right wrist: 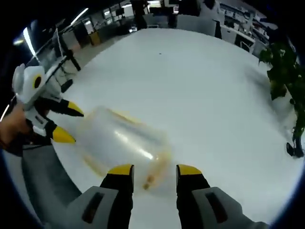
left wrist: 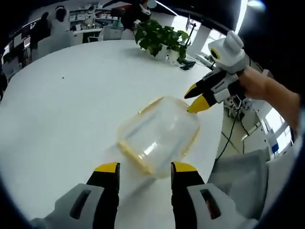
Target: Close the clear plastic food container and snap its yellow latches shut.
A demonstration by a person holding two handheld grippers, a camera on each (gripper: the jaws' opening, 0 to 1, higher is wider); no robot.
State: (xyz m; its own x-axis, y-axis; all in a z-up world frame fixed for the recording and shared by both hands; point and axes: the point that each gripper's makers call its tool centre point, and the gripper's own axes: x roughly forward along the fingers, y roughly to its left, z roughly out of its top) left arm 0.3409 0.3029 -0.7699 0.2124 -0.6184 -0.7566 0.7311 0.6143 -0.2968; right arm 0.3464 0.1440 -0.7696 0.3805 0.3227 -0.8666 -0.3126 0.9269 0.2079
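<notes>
Clear container with yellow latches on the white surface, between the left tool and right tool, both open; press each latch squarely.

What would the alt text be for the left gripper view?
A clear plastic food container with yellow trim lies on a white table, between the open left gripper below and the open right gripper at its far edge. A potted plant stands behind.
</notes>
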